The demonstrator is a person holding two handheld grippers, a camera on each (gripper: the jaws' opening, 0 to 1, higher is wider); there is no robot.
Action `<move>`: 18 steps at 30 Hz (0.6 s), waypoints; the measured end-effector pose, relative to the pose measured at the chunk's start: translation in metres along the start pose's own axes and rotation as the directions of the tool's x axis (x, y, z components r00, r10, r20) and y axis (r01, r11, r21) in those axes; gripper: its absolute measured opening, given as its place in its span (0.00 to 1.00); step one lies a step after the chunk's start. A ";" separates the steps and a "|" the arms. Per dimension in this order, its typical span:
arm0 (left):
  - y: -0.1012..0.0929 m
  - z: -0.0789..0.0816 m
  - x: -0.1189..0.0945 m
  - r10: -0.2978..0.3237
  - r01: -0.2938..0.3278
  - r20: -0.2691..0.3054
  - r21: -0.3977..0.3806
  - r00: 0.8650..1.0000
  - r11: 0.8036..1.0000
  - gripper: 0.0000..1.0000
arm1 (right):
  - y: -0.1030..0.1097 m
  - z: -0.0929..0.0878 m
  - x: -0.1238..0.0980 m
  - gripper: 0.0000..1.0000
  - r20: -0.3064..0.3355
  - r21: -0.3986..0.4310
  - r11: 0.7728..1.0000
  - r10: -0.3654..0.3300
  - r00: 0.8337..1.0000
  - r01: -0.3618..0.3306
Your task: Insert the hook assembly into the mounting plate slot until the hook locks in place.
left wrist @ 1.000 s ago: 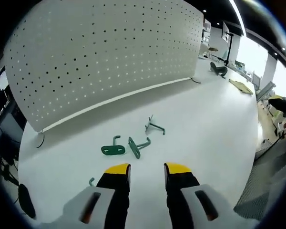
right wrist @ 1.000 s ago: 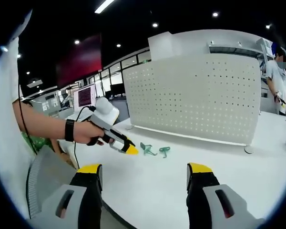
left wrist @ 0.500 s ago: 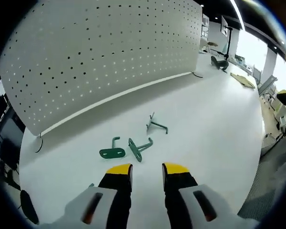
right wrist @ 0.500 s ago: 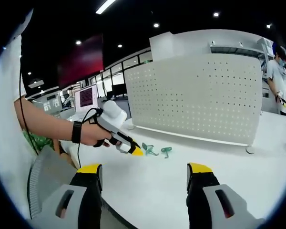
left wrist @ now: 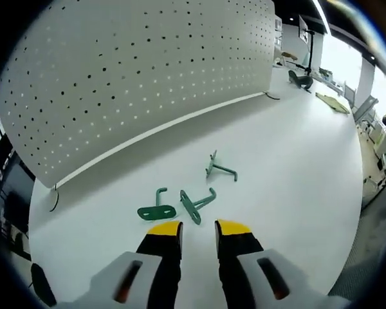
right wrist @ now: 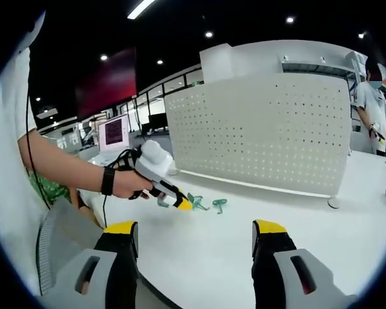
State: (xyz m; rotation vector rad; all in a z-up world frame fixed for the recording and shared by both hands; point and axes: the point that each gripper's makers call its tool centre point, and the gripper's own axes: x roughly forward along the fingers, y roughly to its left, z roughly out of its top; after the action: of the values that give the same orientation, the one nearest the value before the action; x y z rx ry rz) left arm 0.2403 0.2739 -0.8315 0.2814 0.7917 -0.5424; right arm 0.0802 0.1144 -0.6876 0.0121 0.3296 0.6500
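Note:
Three green metal hooks lie on the white table in front of a white pegboard. One with an oval plate is on the left, a second hook is beside it, and a third lies farther off. My left gripper is open with a narrow gap, its yellow tips just short of the middle hook and nothing between them. From the right gripper view, the left gripper is held by a hand right at the hooks. My right gripper stands wide open, well back from them.
The pegboard stands upright along the table's far side. A cable trails at its left foot. A person stands at the far right. Desks and monitors fill the background, and the table edge is near.
The left gripper has moved forward and down towards the green hooks, and its jaws have drawn a little closer together. The right gripper has stayed put.

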 end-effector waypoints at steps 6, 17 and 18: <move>-0.001 0.001 0.004 -0.005 0.005 0.002 -0.013 1.000 1.000 0.18 | 0.001 -0.001 0.000 0.73 -0.009 -0.001 1.000 0.004 1.000 -0.004; -0.002 0.005 0.014 0.001 -0.001 0.007 -0.024 1.000 1.000 0.18 | -0.001 -0.004 -0.002 0.73 -0.017 0.007 1.000 -0.007 1.000 0.007; -0.002 0.005 0.015 0.001 -0.001 0.004 -0.022 1.000 1.000 0.18 | -0.001 -0.004 -0.002 0.73 -0.017 0.010 1.000 -0.008 1.000 0.008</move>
State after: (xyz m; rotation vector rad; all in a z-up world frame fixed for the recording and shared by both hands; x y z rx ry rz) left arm 0.2504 0.2651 -0.8394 0.2604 0.7937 -0.5332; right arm 0.0779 0.1119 -0.6910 0.0154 0.3491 0.6405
